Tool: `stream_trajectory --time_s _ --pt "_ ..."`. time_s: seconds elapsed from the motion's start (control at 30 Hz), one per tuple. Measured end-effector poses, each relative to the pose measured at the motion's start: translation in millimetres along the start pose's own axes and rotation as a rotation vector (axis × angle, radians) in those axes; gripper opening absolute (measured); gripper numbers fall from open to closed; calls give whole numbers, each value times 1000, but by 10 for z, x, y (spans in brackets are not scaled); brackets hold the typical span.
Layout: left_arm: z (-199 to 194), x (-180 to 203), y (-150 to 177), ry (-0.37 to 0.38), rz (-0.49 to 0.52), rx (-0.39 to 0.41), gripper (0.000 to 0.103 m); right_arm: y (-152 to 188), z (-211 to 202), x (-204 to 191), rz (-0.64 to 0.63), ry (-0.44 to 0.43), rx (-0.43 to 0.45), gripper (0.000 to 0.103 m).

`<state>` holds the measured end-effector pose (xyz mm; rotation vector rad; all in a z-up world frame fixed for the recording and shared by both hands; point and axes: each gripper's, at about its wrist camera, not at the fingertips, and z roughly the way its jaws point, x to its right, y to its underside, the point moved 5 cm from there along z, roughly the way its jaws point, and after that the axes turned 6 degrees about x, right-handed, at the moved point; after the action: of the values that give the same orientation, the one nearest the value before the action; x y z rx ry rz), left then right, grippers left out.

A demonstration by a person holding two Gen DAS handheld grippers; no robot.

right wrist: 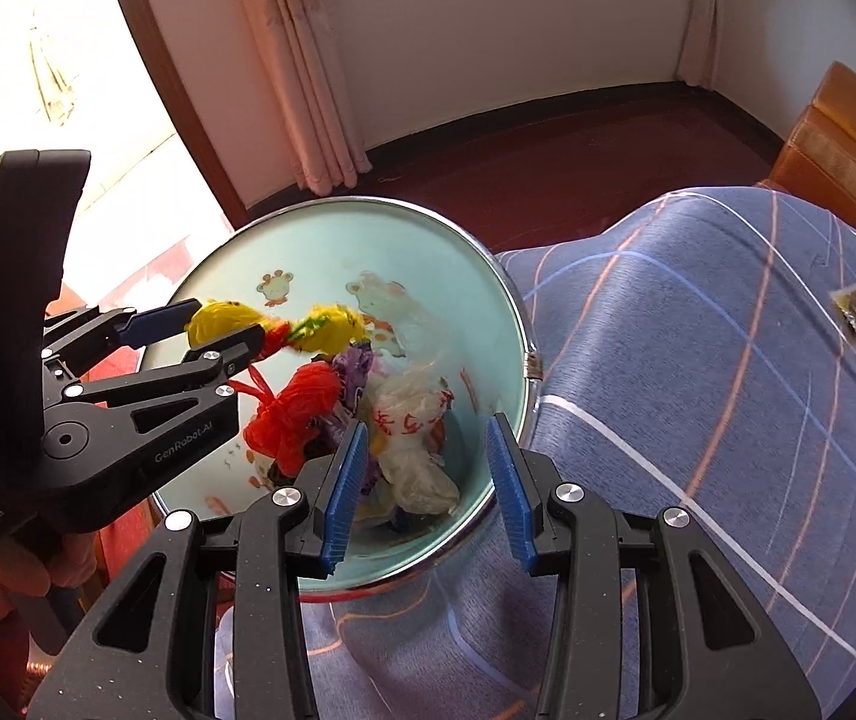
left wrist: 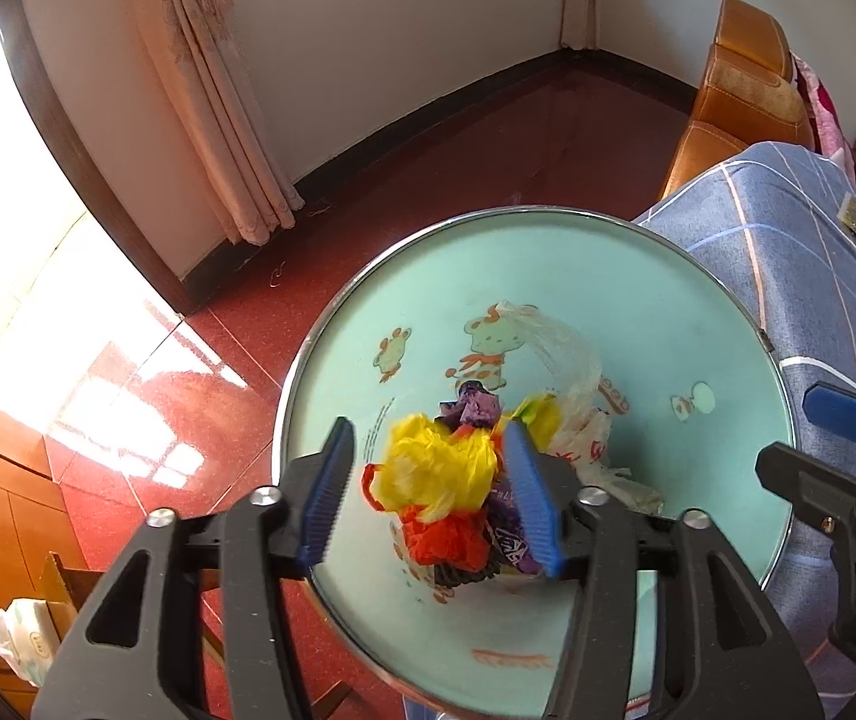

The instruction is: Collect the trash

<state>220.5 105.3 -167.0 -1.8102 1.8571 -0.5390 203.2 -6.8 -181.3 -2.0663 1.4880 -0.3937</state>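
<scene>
Left gripper [right wrist: 221,324] wide, yellow bag [left wrist: 436,468] between fingers, contact unclear. Right gripper [right wrist: 425,489] wide, empty, over trash pile [right wrist: 368,420] on round table [right wrist: 308,240].

- Round table [left wrist: 547,276]: glossy glass-like top, shiny metal rim.
- Yellow bag [left wrist: 439,468]: thin crinkled plastic.
- Floor [left wrist: 487,144]: glossy red tile.
- Checked cover [right wrist: 697,360]: matt cloth.
- Curtain [left wrist: 212,96]: soft fabric.

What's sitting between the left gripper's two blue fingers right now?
A crumpled yellow plastic bag fills the gap of the left gripper; its fingers are apart. The left wrist view shows it.
</scene>
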Motion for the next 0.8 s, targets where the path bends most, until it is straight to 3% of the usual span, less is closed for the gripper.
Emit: stream_trajectory --time_s 0.03,0.4,0.47,0.63,0.8 --pt "-27 -13 3 -1 -2 5 65 9 -14 11 5 6 5 42" --pt "-280 -42 148 -19 -29 8 66 118 -172 84 104 32 39 48" --pt "-337 -53 194 -29 -30 10 70 127 -210 78 120 36 48 52" --pt "-495 -96 346 -52 -35 13 72 219 -331 59 174 38 65 73" --pt "-651 -220 534 -88 -72 13 78 294 -436 -49 185 33 86 75"
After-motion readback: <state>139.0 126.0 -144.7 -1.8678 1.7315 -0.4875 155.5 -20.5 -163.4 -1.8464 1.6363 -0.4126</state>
